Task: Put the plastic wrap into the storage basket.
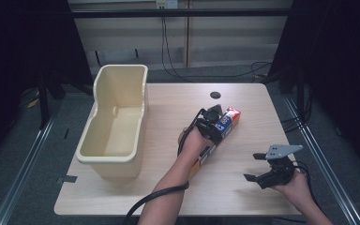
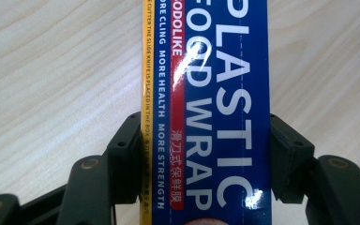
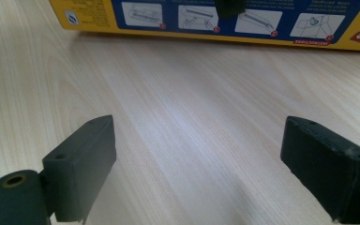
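A long blue and yellow plastic wrap box (image 1: 226, 123) lies on the table, running from the middle toward the far right. My left gripper (image 1: 212, 123) comes down on it from above. In the left gripper view both black jaws press the long sides of the plastic wrap box (image 2: 206, 112), so my left gripper (image 2: 206, 159) is shut on it. My right gripper (image 1: 257, 166) hovers open near the front right of the table, apart from the box. In the right gripper view my right gripper (image 3: 194, 154) has bare tabletop between its jaws and the plastic wrap box (image 3: 206, 21) lies farther off.
A tall cream plastic bin (image 1: 117, 119) stands on the left part of the wooden table (image 1: 243, 187). A dark round grommet hole (image 1: 215, 95) sits near the far edge. Cables trail on the floor behind the table.
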A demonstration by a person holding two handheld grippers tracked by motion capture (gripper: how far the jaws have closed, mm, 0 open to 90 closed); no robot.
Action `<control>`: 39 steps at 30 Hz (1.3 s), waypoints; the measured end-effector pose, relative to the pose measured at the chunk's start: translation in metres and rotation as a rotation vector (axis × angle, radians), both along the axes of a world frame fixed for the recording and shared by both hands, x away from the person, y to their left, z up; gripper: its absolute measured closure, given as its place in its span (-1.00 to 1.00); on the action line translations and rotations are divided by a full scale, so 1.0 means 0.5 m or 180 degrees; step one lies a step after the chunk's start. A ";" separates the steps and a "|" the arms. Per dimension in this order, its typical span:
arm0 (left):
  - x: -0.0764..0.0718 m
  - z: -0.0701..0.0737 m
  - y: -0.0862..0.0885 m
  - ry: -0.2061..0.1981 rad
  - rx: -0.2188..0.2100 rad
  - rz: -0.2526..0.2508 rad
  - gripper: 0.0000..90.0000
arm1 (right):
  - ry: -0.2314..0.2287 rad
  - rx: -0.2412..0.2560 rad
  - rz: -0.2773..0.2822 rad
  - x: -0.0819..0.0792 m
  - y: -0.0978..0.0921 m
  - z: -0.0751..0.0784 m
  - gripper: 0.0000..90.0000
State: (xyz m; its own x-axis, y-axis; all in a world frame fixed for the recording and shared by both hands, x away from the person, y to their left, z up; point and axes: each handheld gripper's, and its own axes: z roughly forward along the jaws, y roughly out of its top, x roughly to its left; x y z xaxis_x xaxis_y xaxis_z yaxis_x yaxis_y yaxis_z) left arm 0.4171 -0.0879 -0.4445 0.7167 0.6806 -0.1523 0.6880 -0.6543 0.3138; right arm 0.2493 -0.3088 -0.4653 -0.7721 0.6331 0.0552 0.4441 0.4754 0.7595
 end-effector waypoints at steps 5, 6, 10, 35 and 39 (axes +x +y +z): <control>-0.002 0.022 0.001 0.0068 0.0052 -0.0068 -0.10 | 0.0006 0.0009 0.0001 0.000 0.000 0.001 -0.76; -0.001 0.034 0.004 0.0125 0.0017 -0.0037 -0.10 | -0.0012 0.0005 -0.0015 -0.001 -0.001 0.002 -0.76; 0.000 0.055 0.009 0.0125 0.0022 -0.0068 -0.10 | -0.0010 0.0017 -0.0014 -0.001 -0.001 0.002 -0.77; 0.010 0.200 0.119 0.0220 -0.0095 0.0271 -0.10 | -0.0020 0.0042 -0.0040 0.000 0.000 0.004 -0.77; 0.011 0.229 0.137 0.0239 -0.0099 0.0347 -0.10 | -0.0020 0.0053 -0.0033 -0.001 -0.001 0.004 -0.77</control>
State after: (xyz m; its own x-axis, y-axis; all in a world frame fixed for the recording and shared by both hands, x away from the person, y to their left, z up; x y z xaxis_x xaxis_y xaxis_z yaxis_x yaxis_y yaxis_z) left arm 0.4224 -0.0192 -0.3300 0.6246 0.7478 -0.2251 0.7768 -0.5652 0.2777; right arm 0.2490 -0.3091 -0.4634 -0.7658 0.6402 0.0611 0.4442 0.4580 0.7700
